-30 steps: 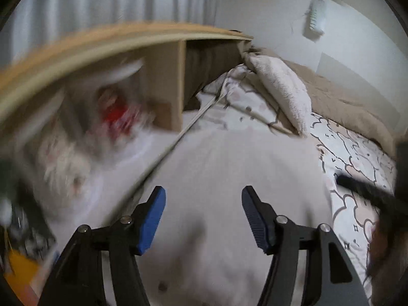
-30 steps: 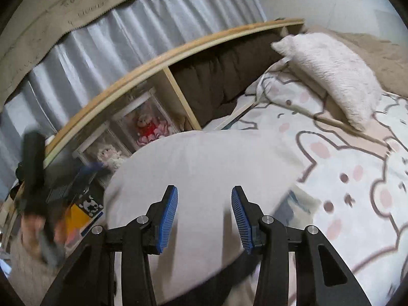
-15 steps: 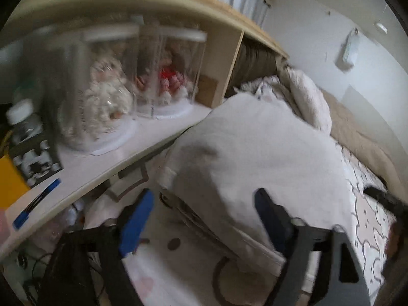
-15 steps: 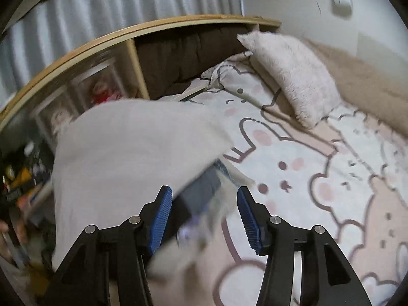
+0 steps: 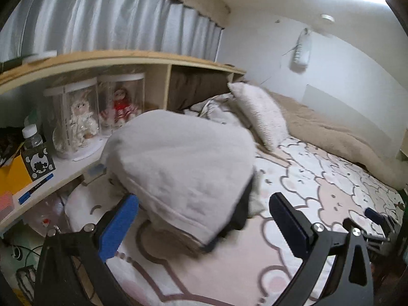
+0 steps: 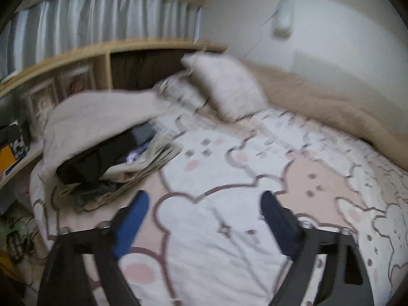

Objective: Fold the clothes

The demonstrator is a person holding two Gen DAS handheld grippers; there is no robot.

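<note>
A folded light grey garment (image 5: 183,163) lies on top of a stack of folded clothes on the bed, near the shelf. In the right wrist view the same grey garment (image 6: 99,117) covers dark and beige folded pieces (image 6: 122,163). My left gripper (image 5: 204,221) stands just in front of the stack, its jaws opening wide with nothing pressed between them. My right gripper (image 6: 204,219) hovers over the bare sheet to the right of the stack, jaws opening, nothing between them. The right gripper's tip (image 5: 374,216) shows at the far right of the left wrist view.
The bed has a pink and white bear-print sheet (image 6: 255,178), a fluffy white pillow (image 5: 260,112) and a beige blanket (image 5: 339,137) toward the wall. A wooden shelf (image 5: 132,58) along the left holds two dolls in clear cases (image 5: 97,112), a bottle and small boxes.
Both grippers have let go of the grey garment and pulled back from it, jaws spreading wide. The garment now lies on the stack. The right gripper has swung to the right over the sheet.
</note>
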